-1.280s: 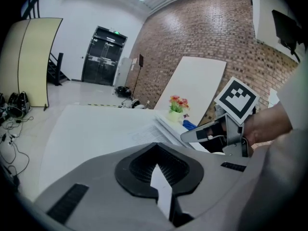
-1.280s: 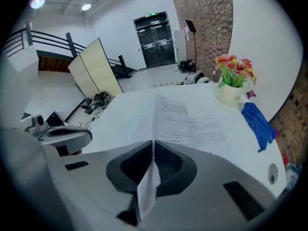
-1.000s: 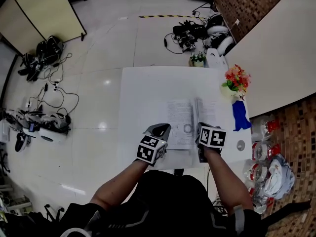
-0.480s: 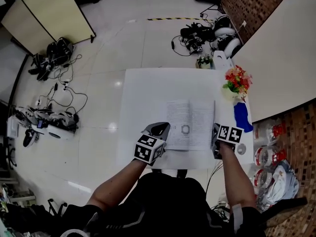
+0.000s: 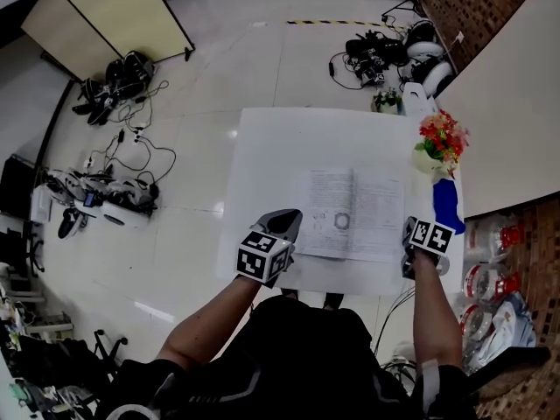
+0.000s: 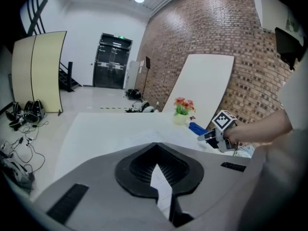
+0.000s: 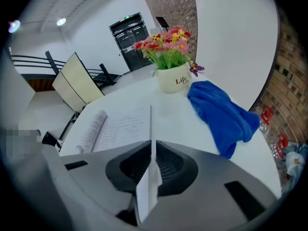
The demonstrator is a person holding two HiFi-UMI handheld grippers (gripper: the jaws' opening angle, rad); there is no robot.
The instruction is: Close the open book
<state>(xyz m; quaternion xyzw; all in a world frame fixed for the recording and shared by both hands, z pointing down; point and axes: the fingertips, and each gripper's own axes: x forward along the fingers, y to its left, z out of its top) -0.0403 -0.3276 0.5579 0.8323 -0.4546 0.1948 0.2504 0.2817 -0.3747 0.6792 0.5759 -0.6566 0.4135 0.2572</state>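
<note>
step: grip set | right tool clenched on right page of book, left tool clenched on left page | next: likely fold right half over

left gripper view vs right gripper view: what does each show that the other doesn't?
Left gripper view only: the right gripper with its marker cube, a forearm behind it, loose cables.
Right gripper view only: the open book's printed pages and centre fold, the word Life on the flower pot.
Both: flower pot, blue cloth, white table, double door, and a page pinched between that view's own jaws.
</note>
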